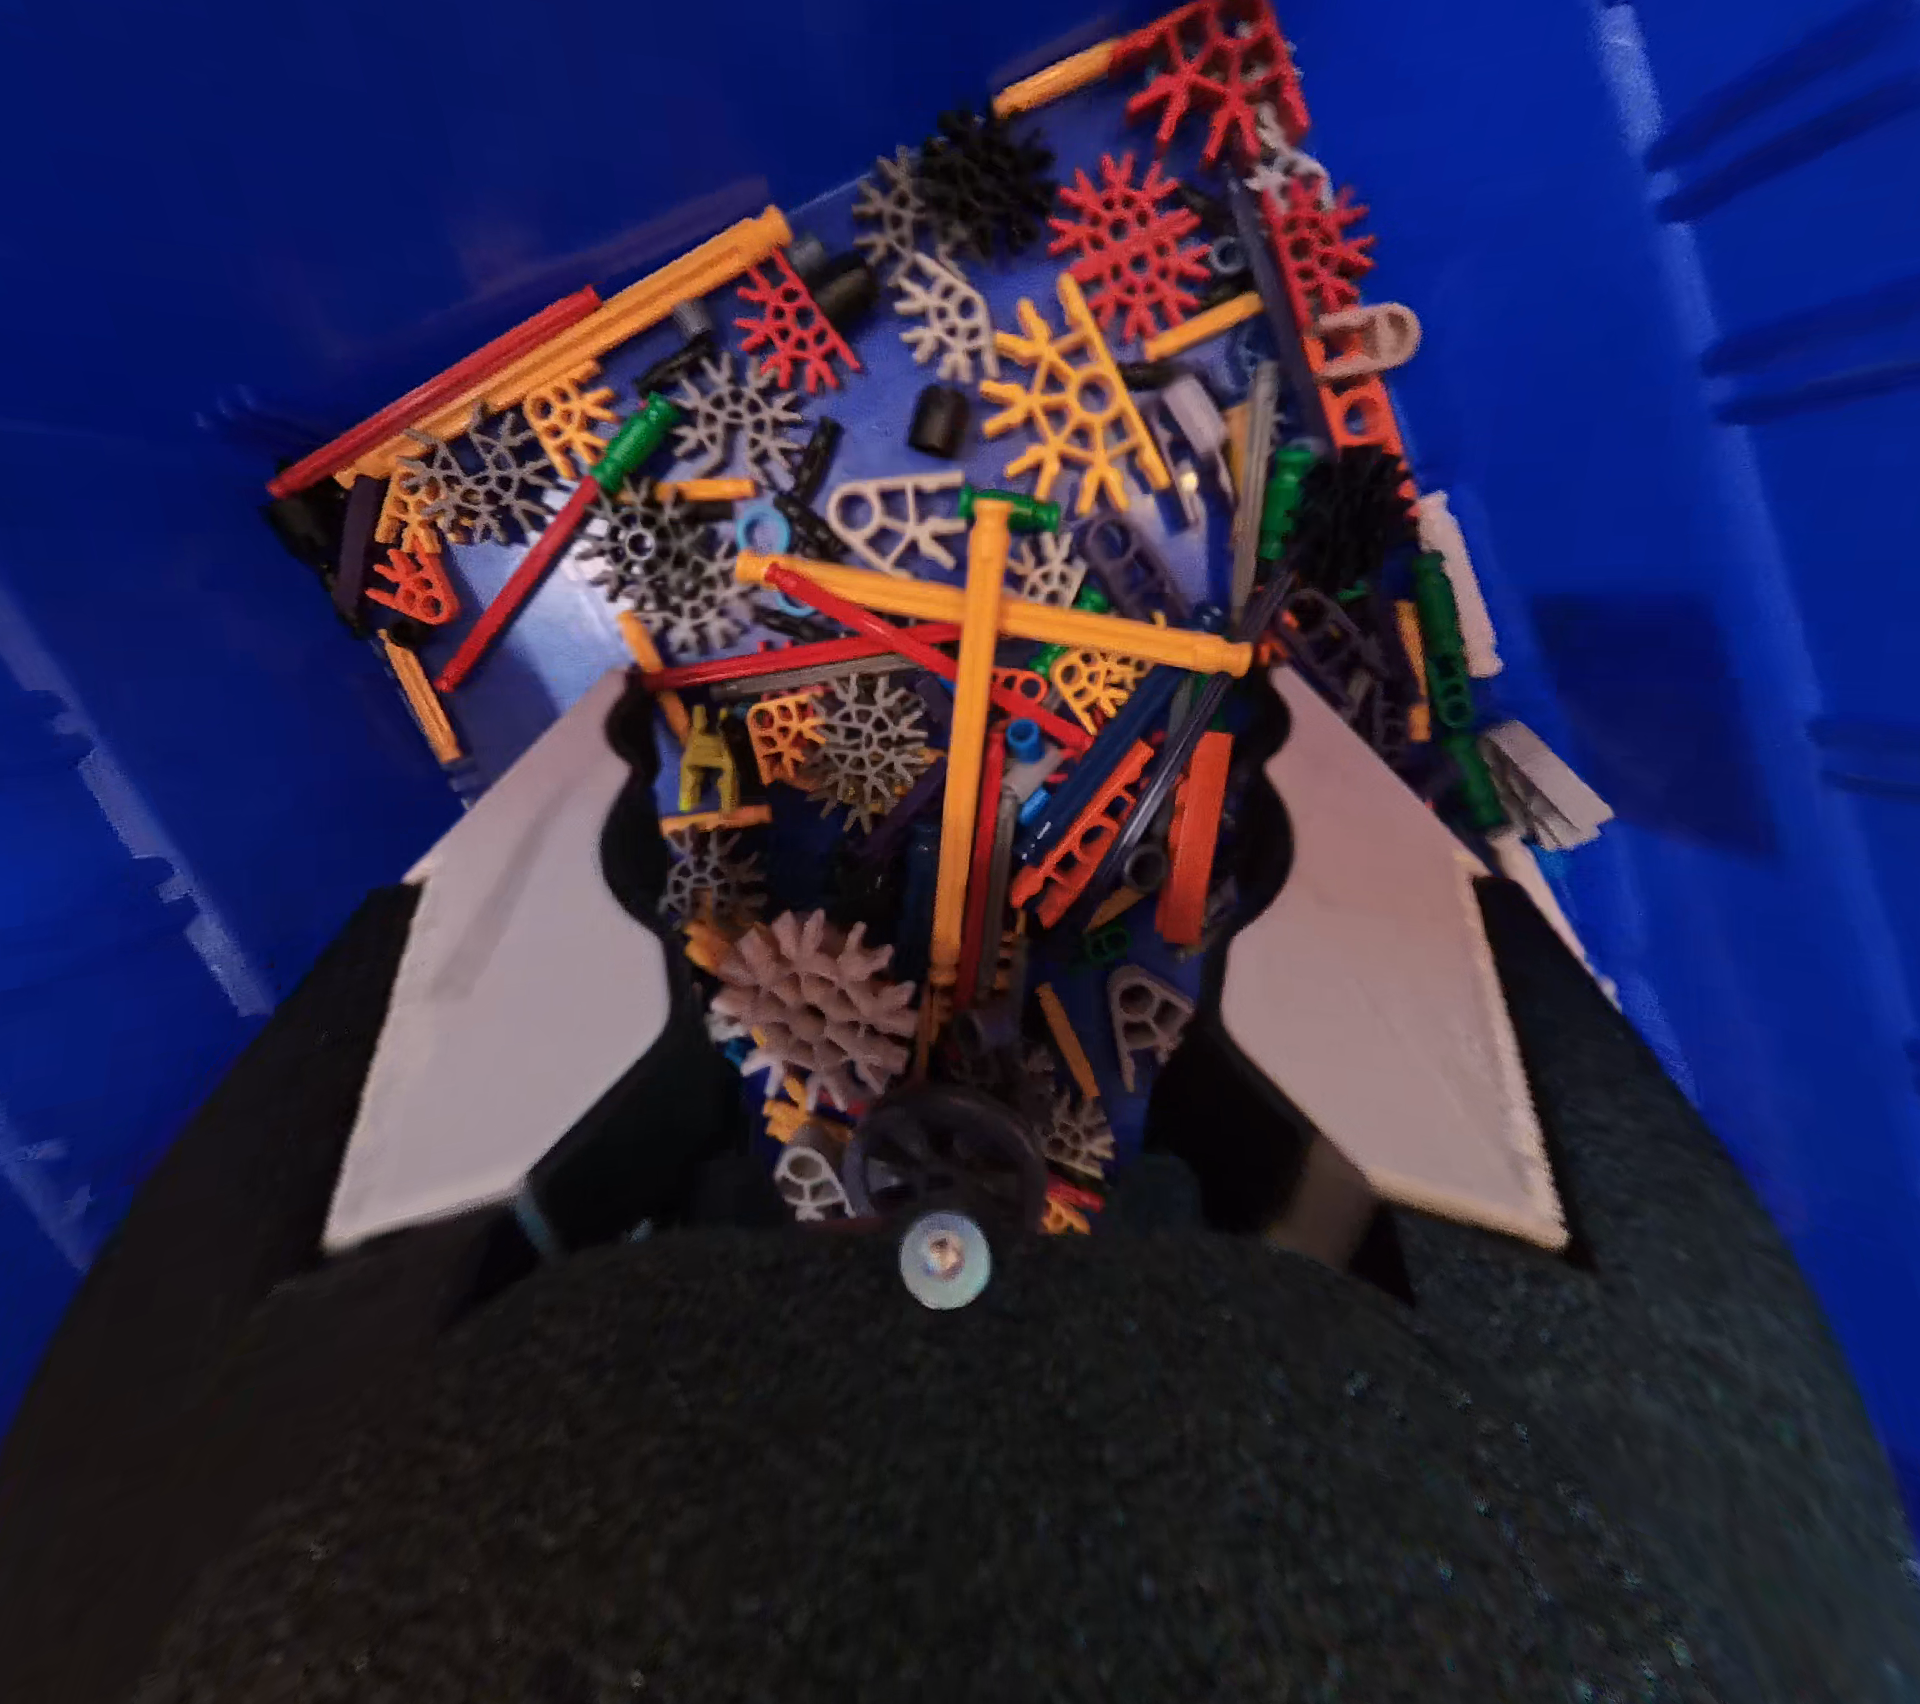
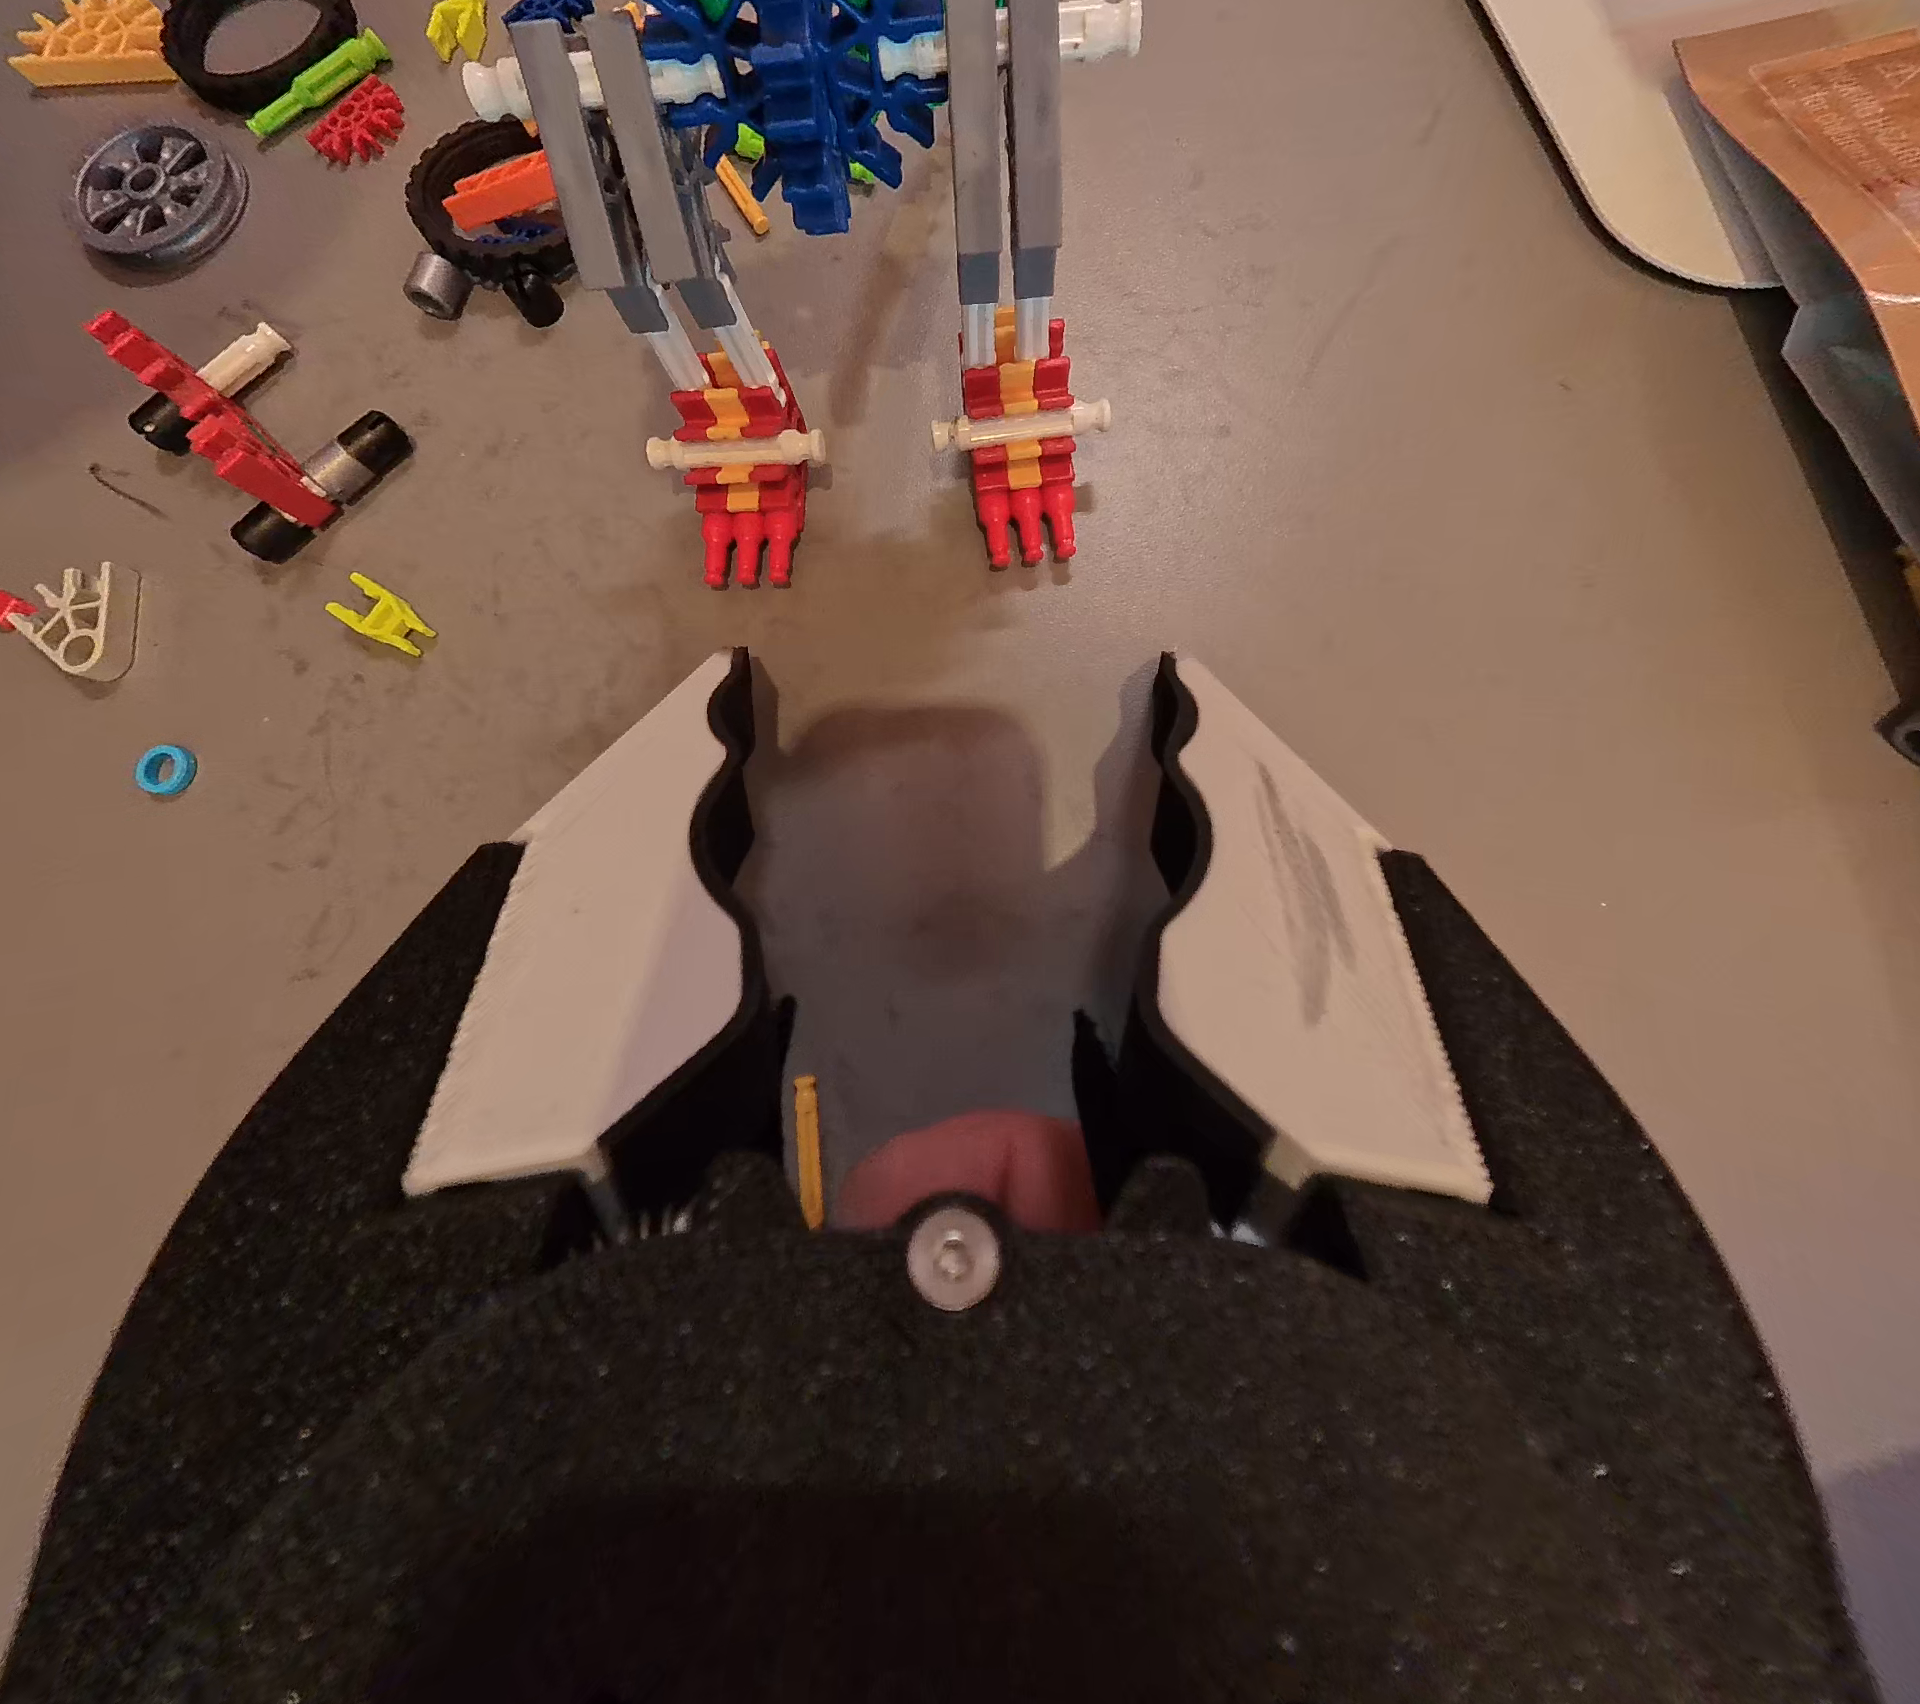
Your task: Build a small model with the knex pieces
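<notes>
The top of the toy figure (image 2: 790,44) is cut off, and the pile of building pieces (image 1: 935,615) in the blue bin (image 1: 416,148) is too jumbled to count. The left gripper (image 1: 945,719) hangs wide open over the pile, holding nothing. The right gripper (image 2: 951,667) is wide open and empty above the gray table (image 2: 1351,459), near the figure's two red feet (image 2: 748,470).

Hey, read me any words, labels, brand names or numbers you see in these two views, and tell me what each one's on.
On the brown packet at the right edge of the table: fine print, too small and blurred to read.
On the blue bin and the building pieces in it: no writing shows.
On the toy model: none.
</notes>
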Motion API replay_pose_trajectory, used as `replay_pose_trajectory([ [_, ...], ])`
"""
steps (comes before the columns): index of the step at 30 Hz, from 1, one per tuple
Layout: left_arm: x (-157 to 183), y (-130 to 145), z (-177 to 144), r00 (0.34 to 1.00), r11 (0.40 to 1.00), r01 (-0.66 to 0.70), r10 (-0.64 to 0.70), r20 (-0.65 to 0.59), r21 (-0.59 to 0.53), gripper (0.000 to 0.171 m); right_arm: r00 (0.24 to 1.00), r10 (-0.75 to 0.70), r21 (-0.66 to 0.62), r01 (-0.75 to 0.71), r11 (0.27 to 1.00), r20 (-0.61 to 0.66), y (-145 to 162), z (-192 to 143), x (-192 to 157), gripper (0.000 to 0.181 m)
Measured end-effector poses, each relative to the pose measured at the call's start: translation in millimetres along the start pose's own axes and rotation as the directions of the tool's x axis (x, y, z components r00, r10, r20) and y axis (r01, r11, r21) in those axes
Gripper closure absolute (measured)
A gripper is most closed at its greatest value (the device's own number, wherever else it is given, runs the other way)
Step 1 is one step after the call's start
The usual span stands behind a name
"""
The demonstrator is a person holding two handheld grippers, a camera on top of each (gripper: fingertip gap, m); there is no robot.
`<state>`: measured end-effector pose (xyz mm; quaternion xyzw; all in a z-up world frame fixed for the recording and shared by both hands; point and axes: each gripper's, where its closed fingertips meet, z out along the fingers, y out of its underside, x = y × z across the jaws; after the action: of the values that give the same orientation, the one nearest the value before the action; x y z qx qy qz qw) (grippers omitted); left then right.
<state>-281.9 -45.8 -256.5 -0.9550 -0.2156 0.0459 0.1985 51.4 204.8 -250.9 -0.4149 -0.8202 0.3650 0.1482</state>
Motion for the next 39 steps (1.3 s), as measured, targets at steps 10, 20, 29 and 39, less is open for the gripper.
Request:
replay_pose_trajectory([
  [10,12,9,-20,0.989,0.989,-0.146,0.147,0.002,-0.032,0.128,1.0,0.001,0.0,-0.001,1.0,0.001,0,0,0,0.104],
  [20,-11,-1,-36,0.967,0.969,-0.235,0.241,0.08,-0.077,0.159,1.0,0.003,0.001,-0.003,1.0,0.002,0,0,0,0.104],
  [29,-31,15,-25,0.904,0.893,-0.355,0.403,0.143,-0.278,0.161,1.0,0.003,0.001,-0.003,1.0,0.003,0,0,0,0.104],
  [39,-46,23,-28,0.842,0.808,-0.427,0.519,0.148,-0.406,0.148,1.0,0.004,0.002,-0.004,1.0,0.003,0,0,0,0.104],
])
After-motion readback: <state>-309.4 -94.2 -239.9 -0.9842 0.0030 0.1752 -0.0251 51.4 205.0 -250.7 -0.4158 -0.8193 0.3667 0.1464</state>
